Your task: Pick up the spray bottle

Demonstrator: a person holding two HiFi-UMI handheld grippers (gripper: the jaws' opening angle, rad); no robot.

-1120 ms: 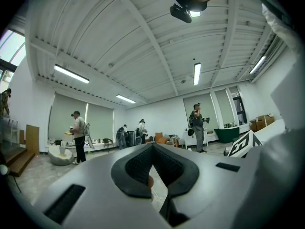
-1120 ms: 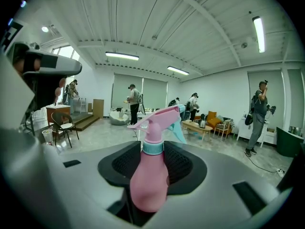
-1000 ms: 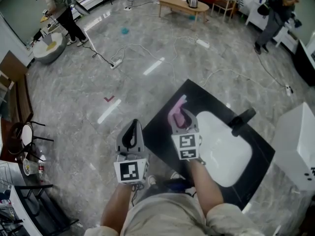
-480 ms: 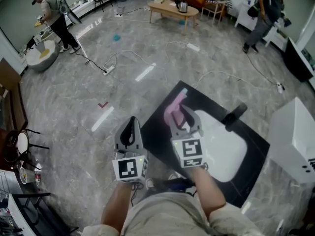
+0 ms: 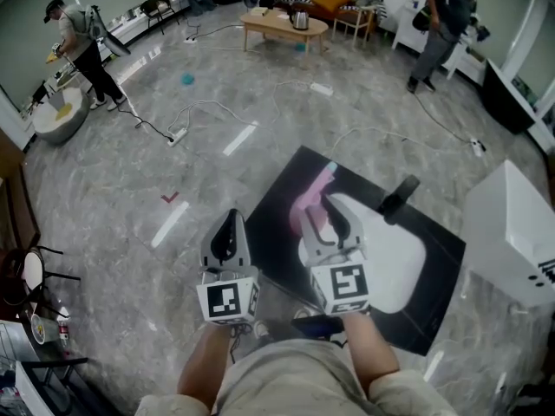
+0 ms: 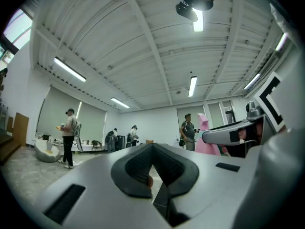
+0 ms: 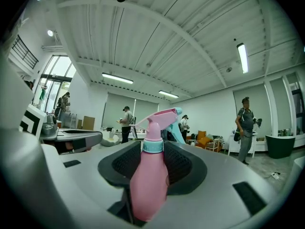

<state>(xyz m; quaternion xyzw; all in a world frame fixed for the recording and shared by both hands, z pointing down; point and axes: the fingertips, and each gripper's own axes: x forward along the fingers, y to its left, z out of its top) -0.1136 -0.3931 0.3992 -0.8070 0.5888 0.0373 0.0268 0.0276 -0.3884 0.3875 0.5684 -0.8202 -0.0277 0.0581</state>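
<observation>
So the right gripper (image 5: 319, 212) is clamped around the pink spray bottle (image 7: 148, 180), while the left gripper (image 5: 231, 219) is pinched shut, empty.

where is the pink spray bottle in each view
Head view: the pink plastic spray bottle is at centre, in the right gripper.
Left gripper view: bottle at right, beyond the right gripper's jaw.
Right gripper view: bottle at centre, upright between the jaws.
Shared landmark: the standing person with a dark shoulder bag.
</observation>
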